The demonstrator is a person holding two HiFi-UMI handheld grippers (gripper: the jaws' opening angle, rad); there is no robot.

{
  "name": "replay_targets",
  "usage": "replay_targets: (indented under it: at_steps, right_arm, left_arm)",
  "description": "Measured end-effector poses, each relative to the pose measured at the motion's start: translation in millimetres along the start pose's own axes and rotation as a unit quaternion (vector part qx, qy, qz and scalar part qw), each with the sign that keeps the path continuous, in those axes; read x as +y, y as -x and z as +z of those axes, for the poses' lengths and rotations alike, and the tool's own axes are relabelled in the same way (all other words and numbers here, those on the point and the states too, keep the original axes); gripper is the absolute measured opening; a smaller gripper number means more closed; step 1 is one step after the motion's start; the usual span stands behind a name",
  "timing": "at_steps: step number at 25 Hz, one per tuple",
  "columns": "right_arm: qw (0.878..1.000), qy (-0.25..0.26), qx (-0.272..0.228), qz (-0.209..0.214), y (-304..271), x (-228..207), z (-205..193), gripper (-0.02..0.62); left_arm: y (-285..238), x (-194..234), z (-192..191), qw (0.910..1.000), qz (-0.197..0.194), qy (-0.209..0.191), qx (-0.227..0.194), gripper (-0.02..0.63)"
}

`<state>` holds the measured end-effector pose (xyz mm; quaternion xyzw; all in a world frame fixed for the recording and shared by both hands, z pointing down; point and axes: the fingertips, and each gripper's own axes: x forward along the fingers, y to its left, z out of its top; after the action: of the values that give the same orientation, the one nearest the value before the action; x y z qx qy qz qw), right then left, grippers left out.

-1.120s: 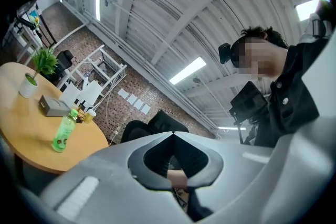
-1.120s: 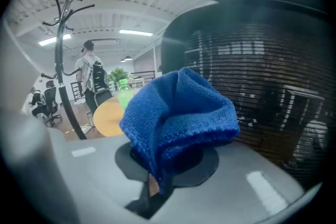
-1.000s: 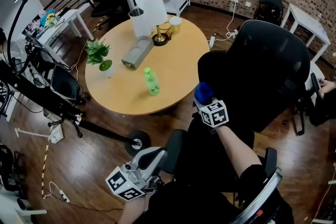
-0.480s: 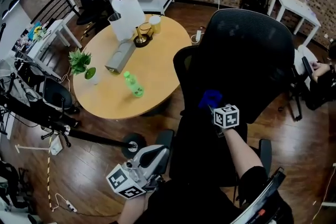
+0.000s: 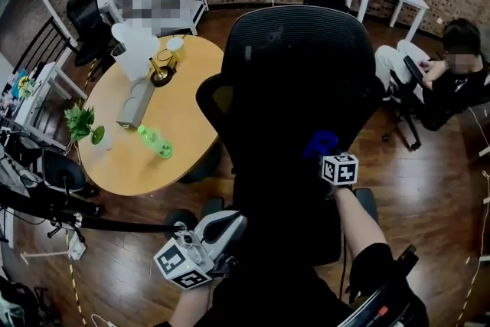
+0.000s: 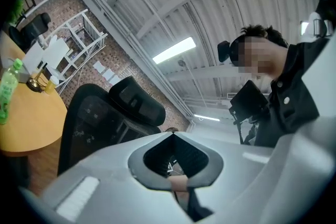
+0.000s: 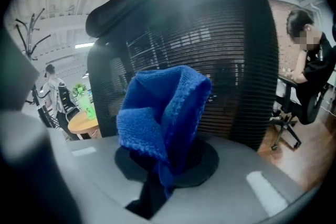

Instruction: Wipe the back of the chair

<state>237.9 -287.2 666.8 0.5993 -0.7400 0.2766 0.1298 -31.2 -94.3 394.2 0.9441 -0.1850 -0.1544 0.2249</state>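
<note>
Our right gripper [image 5: 328,155] pinches the blue cloth [image 7: 157,113] tight, bunched forward so we can press it against the office chair's mesh back [image 5: 298,73].

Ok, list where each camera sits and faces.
Head view: on the head, steeply down at the chair; left gripper, right gripper and forearms show.
Left gripper view: on that gripper, tilted up at the ceiling; shut fingers, the person's torso show.
Right gripper view: on that gripper, facing the chair's back; fingers hold the cloth.
All share the chair.
</note>
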Motion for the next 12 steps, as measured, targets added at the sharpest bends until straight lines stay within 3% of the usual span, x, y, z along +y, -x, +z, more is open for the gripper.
replay_targets:
  at_steps: [7, 12]
  right_arm:
    - [0.997, -0.01, 0.018, -0.077, 37.4, -88.1, -4.9, 0.052]
    - [0.976, -0.069, 0.023, -0.203, 85.2, -152.3, -23.8, 0.052]
  left_arm:
    - [-22.9, -2.0, -12.9, 0.9994, -0.025, 0.007, 0.024, 0.005]
    - [-32.0, -2.9, -20.0, 0.9987, -0.037, 0.02, 0.029, 0.005]
